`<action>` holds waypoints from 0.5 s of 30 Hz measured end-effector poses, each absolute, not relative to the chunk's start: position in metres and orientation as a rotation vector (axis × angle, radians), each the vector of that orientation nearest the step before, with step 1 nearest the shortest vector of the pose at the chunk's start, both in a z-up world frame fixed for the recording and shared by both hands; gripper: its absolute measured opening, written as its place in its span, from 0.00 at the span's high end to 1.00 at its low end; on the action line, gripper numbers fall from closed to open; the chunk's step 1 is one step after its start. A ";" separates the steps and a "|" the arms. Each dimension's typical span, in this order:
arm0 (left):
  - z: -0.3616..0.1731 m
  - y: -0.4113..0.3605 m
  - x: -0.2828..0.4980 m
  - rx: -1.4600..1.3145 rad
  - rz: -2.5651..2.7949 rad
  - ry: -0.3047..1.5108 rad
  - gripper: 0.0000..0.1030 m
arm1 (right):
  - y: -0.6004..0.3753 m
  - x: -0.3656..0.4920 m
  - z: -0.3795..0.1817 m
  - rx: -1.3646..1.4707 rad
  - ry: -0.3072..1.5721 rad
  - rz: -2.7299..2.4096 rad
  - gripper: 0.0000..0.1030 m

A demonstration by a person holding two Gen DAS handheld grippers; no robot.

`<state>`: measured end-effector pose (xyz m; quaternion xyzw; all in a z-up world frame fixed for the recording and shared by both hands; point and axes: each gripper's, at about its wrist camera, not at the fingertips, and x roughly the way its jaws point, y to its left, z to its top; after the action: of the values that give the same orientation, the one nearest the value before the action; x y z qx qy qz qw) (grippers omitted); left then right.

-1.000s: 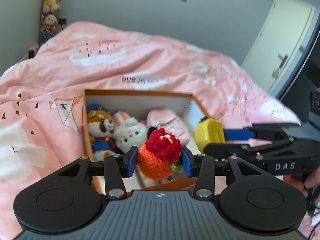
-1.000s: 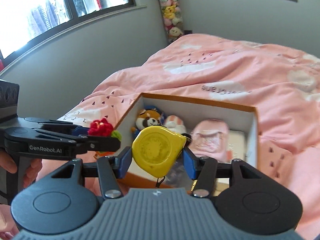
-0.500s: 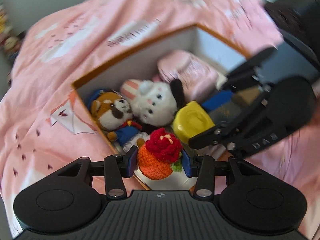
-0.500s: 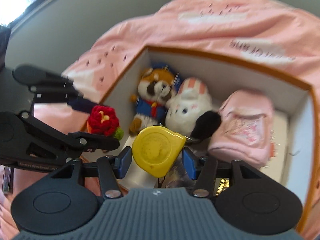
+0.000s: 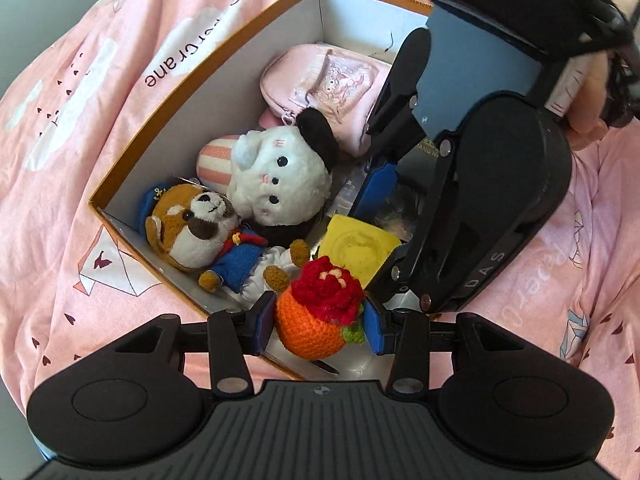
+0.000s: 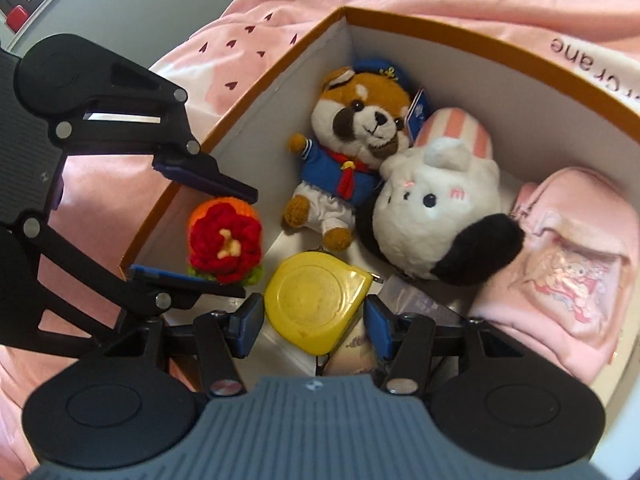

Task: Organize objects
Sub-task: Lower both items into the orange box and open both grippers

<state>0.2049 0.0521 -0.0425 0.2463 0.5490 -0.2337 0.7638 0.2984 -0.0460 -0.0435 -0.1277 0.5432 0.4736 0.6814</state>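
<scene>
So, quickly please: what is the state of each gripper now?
Left gripper: closed on the crocheted flower pot.
Right gripper: closed on the yellow tape measure.

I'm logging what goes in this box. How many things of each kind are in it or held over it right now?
Plush animals: 2 (sailor bear, white bunny)
Pink pouch: 1
Crochet flower pot, held: 1
Yellow tape measure, held: 1
Total: 5, not counting flat items half hidden on the box floor.
</scene>
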 end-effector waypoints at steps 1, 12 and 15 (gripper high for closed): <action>-0.042 0.052 0.206 0.537 -0.512 1.195 0.50 | -0.046 0.300 -0.046 -0.274 1.233 1.073 0.45; -0.043 0.049 0.210 0.561 -0.516 1.208 0.50 | -0.053 0.306 -0.050 -0.203 1.265 1.073 0.43; -0.043 0.049 0.212 0.566 -0.523 1.219 0.50 | -0.062 0.309 -0.043 -0.165 1.243 1.040 0.44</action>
<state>0.2122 0.0486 -0.0434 0.2593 0.5580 -0.2393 0.7511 0.3088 -0.0615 -0.0434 -0.0738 0.5548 0.4645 0.6863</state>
